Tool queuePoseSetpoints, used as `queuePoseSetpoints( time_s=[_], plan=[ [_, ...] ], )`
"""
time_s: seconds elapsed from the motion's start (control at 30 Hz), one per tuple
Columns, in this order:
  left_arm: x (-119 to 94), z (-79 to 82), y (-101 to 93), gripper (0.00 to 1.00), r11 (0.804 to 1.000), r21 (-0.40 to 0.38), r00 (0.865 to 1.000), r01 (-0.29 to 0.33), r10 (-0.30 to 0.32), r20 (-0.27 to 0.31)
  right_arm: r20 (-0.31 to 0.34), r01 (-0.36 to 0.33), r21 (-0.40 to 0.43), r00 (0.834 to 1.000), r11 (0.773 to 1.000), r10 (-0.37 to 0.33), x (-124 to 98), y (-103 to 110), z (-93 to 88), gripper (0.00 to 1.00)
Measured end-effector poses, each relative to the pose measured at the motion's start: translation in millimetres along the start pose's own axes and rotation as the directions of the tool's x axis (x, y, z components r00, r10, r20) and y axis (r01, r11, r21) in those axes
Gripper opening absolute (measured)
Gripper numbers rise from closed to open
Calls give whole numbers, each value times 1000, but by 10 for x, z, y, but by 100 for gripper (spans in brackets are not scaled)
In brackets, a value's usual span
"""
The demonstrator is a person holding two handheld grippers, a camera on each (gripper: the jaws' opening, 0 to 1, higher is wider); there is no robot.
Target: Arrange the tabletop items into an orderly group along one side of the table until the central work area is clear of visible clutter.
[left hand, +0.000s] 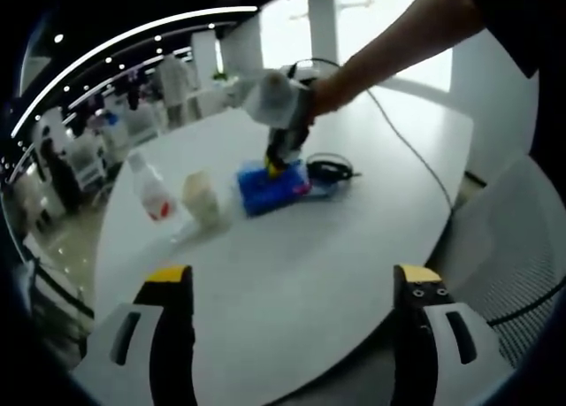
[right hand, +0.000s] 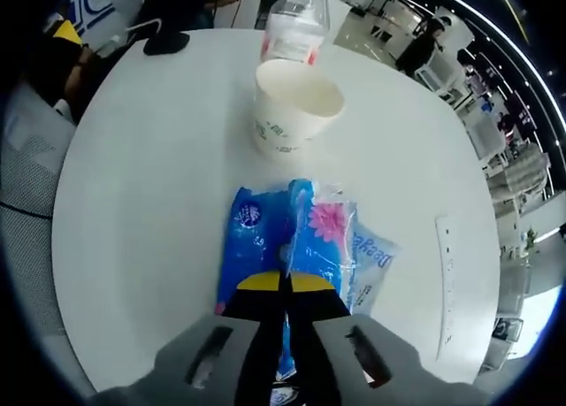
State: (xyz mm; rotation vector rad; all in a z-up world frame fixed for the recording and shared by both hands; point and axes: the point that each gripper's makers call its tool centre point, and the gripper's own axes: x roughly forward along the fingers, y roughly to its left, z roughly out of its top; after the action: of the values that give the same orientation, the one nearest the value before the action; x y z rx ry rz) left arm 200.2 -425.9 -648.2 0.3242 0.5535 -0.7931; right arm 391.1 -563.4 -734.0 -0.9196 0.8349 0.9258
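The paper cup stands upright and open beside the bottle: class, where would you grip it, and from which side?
Grip the paper cup across its wall just under the rim, from the tissue-pack side; the bottle blocks the far side.

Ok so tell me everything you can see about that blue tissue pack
The blue tissue pack is a soft plastic packet, glossy and crinkled, with a pink flower print and some lettering. It lies flat on the white table, near the paper cup and apart from it. The right gripper has its jaws shut on the pack's near edge. In the left gripper view it sits beside a black cable.
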Motion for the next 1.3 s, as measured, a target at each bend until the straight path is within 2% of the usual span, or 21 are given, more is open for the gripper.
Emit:
queuePoseSetpoints(
  time_s=[0.8, 1.3],
  plan=[
    [13, 16, -16, 90, 1000, -1, 1000, -3, 3, -3, -3, 51, -35, 999, 998, -51, -274, -255, -111, 0],
    [12, -4, -24, 90, 1000, 1, 1000, -1, 1, -12, -19, 73, -12, 997, 997, -73, -426, -390, -317, 0]
  ],
)
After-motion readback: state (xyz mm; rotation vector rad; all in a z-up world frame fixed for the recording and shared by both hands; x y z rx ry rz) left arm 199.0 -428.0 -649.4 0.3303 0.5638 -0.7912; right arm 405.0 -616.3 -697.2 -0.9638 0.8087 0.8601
